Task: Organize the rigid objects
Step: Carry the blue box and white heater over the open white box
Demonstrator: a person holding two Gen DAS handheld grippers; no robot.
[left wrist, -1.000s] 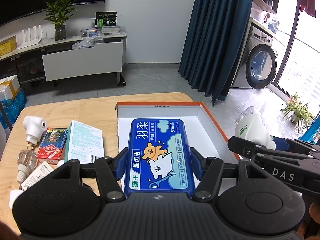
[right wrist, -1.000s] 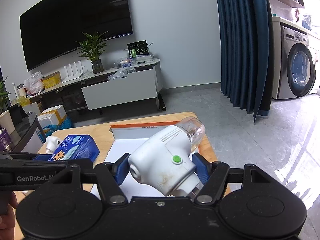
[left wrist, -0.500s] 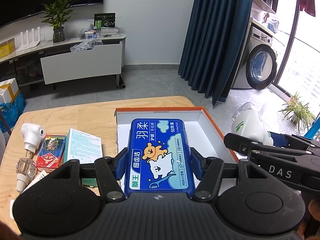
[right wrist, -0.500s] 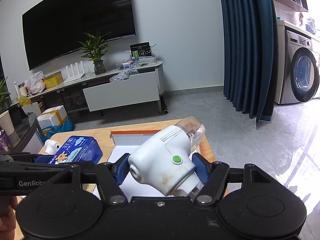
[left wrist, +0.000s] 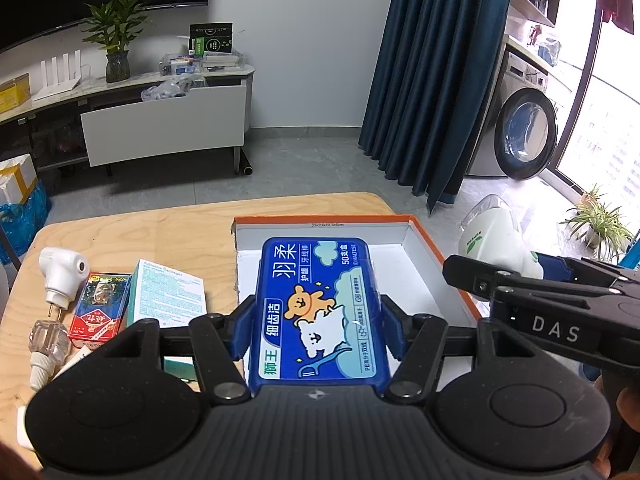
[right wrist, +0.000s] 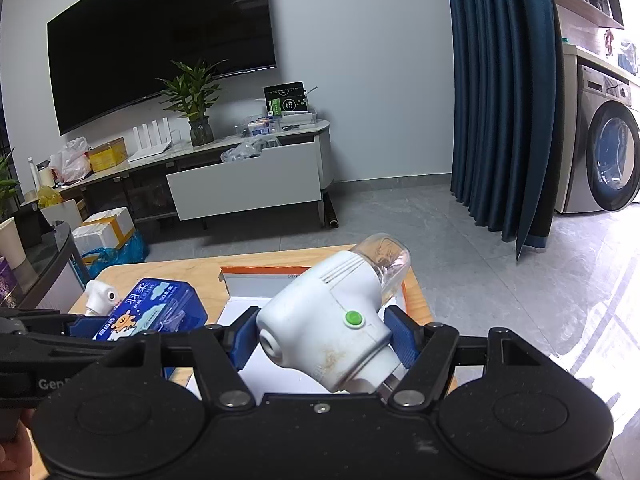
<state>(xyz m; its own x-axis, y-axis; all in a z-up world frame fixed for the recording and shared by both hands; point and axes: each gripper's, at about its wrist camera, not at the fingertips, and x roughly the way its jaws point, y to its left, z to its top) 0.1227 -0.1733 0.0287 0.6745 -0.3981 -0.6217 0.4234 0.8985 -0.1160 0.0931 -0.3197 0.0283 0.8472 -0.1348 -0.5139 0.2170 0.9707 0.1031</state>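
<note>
Your left gripper (left wrist: 318,320) is clamped on a blue floss-pick case (left wrist: 318,312), its pads pressing both long sides, and it holds the case in the air over the open orange-rimmed box (left wrist: 436,252) on the wooden table (left wrist: 160,232). Your right gripper (right wrist: 320,340) is clamped on a white plug-in vaporiser (right wrist: 324,328) with a clear bottle at its tip, also held above the box, toward its right side.

Over the last second both grips have stayed fixed and the left hand has hardly shifted. The right hand has drifted a little, so the box now sits lower in its view. Neither item has been set down yet.

Left of the box, a second white plug-in (left wrist: 62,272), a red card pack (left wrist: 98,304) and a bandage box (left wrist: 168,296) lie on the table, waiting to be sorted.
</note>
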